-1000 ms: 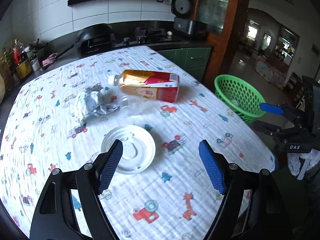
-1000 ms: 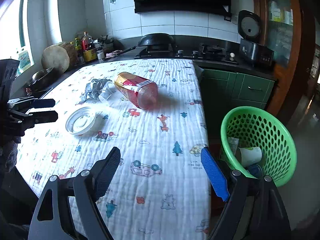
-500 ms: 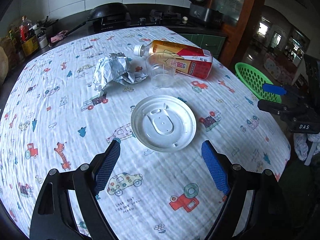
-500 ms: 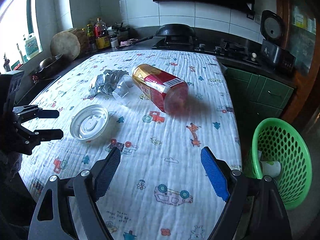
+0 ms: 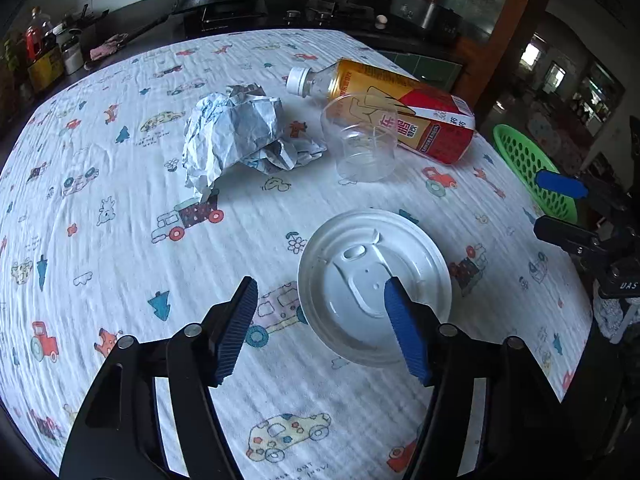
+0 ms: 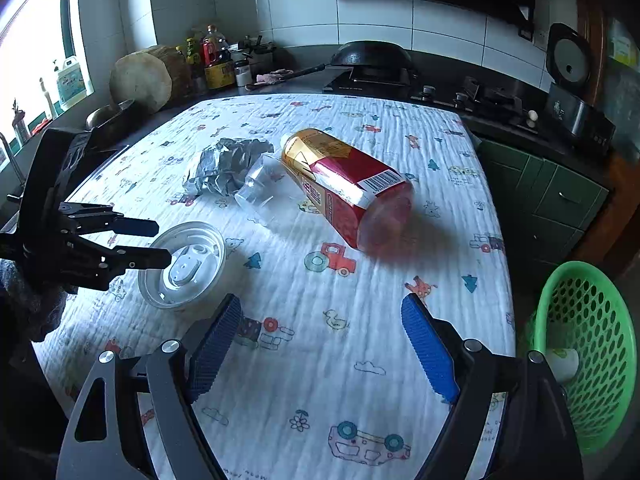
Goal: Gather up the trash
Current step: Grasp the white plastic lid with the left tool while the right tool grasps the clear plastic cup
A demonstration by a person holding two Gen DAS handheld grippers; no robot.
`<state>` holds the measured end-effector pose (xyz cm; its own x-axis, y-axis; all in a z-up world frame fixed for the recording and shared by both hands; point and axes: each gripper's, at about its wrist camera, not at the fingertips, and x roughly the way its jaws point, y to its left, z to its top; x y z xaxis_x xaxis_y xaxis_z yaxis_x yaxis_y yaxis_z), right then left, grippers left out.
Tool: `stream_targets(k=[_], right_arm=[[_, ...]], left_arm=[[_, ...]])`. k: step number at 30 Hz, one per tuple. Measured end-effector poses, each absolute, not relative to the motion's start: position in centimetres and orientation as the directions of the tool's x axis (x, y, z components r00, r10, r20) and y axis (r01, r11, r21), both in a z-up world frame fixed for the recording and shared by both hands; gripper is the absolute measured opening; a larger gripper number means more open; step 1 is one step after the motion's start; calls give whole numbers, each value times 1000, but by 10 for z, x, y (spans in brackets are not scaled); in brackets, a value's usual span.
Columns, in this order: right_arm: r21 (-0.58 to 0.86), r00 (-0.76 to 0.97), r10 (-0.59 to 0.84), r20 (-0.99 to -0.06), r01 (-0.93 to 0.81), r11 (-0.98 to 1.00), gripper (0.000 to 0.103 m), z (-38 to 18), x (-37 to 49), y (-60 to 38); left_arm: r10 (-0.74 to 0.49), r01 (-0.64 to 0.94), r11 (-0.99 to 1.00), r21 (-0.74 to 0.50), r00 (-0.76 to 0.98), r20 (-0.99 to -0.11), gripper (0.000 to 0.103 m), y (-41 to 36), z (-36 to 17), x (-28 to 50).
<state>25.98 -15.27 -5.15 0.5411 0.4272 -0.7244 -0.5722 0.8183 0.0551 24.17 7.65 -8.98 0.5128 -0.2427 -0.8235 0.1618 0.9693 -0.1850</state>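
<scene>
Left gripper [image 5: 318,308] low over the table, jaws closing, one blue pad [image 5: 404,328] over the white plastic lid [image 5: 374,276], the other over bare cloth beside the lid's near rim; whether either pad touches the lid cannot be told, no grip visible. Lid flat on the printed tablecloth [image 5: 120,240], rim up. Farther ahead, a clear plastic cup [image 5: 362,140] on its side, mouth toward the gripper, touching a crumpled ball of paper [image 5: 236,136] on one flank and resting against a red-and-gold drink bottle [image 5: 396,116] on the other. Bottle lying down, white cap pointing away. Off past the table edge on the right-hand side, a green basket [image 5: 532,168] on the floor, a white paper cup [image 6: 562,364] inside. Right gripper [image 6: 322,344] above the near table edge, jaws apart, nothing between them, only cloth below. From there, bottle straight ahead, lid and left gripper off to the left, basket close on the right. Beyond the table, a dark counter with a wok [image 6: 372,54] and stove.
</scene>
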Motion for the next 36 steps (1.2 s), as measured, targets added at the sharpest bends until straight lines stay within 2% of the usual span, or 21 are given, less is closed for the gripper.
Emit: stream_targets(k=[7,9,11,21,34,36], right_arm=[[66,527,443,-725,-588,806,79,-52,268,-130],[75,521,452,-724,-592,803,79,-52,271,-124],[99,508,469,-722,-595,798,79,-52,276,-115],[203,445,504,-740,-567,798,74,-62,311,-62],[316,452,458,-765,-356,879,70,-85,364,-44],[325,445,458,-769,-345,880,67,-89,368,-42]], left_arm=[[-276,152,961,-230,499,-822,43,88,-99,248],[-293,155,956,-248,490,-821,16,89,-100,248],[-298,156,955,-254,486,-822,9,90,-101,246],[-285,141,958,-248,515,-808,6,108,-91,220],[-275,122,961,-250,547,-791,5,137,-84,202],[-279,124,959,-253,549,-788,5,138,-84,202]])
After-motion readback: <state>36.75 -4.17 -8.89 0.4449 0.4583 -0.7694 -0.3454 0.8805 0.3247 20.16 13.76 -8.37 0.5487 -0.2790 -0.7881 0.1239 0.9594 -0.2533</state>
